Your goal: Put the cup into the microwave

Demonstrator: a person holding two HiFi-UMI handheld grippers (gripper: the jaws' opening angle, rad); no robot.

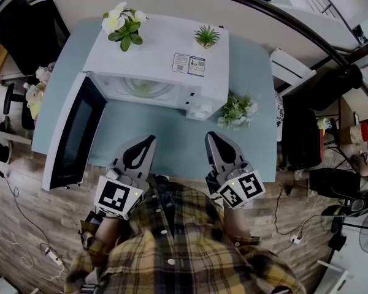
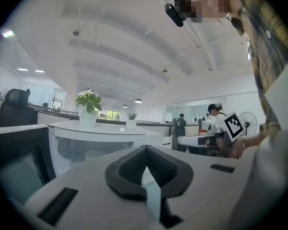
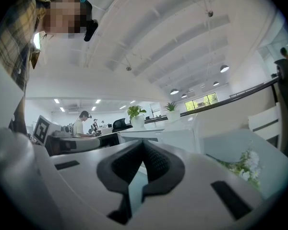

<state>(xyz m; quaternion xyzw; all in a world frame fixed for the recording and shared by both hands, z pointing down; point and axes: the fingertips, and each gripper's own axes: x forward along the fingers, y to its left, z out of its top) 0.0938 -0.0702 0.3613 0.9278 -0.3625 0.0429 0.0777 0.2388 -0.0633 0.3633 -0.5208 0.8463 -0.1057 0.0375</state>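
Microwave (image 1: 159,54) casing ahead of left gripper (image 1: 149,139) and right gripper (image 1: 210,137) is showing smooth, faintly glossy white. Its door (image 1: 76,133), left of the left gripper, is reading as dark glossy glass. Table (image 1: 176,144) under both is looking matt pale blue; pads (image 2: 130,168) are showing black ribbed texture.

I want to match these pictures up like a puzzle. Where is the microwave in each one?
Head view: the microwave sits at the top middle, with its door swung open to the left.
Left gripper view: the microwave is left of middle, behind the jaws, with its open inside showing.
Right gripper view: the microwave is in the middle, just behind the jaws.
Shared landmark: the leafy potted plant standing on top of it.
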